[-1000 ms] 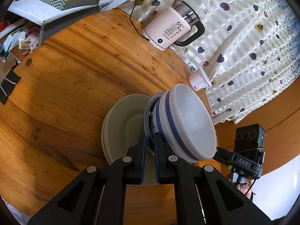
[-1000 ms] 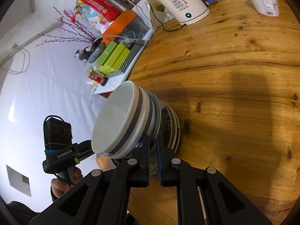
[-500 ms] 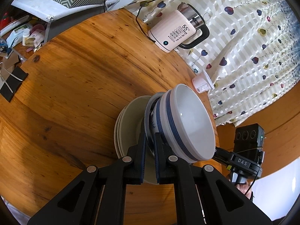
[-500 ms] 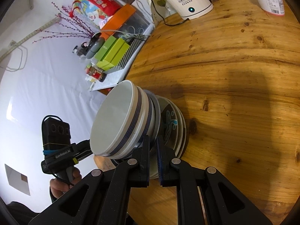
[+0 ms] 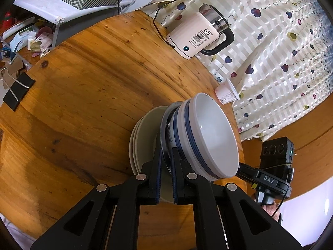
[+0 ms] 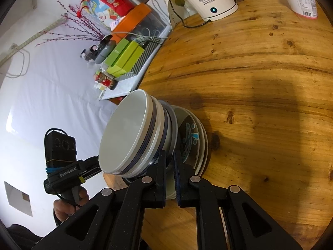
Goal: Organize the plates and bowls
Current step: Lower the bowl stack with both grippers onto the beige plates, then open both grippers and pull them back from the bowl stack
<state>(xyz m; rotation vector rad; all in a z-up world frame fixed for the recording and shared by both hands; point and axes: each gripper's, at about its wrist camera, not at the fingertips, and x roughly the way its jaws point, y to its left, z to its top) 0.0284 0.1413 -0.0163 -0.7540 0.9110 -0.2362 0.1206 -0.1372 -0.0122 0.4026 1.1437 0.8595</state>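
I have both grippers pinched on the rim of the lowest bowl in a nested stack of bowls point(image 5: 206, 137), the left gripper point(image 5: 165, 162) at the stack's 7 o'clock in its own view, the right gripper point(image 6: 170, 162) on the opposite side. The stack hangs just above the pile of plates point(image 6: 195, 137), near the edge of the wooden table point(image 5: 83, 95). To seat it well, I judge I should keep both grips level, centre the bowls over the plates, lower slowly, and release only once the foot rests flat. The kettle point(image 5: 197, 37) at 12 o'clock is well apart.
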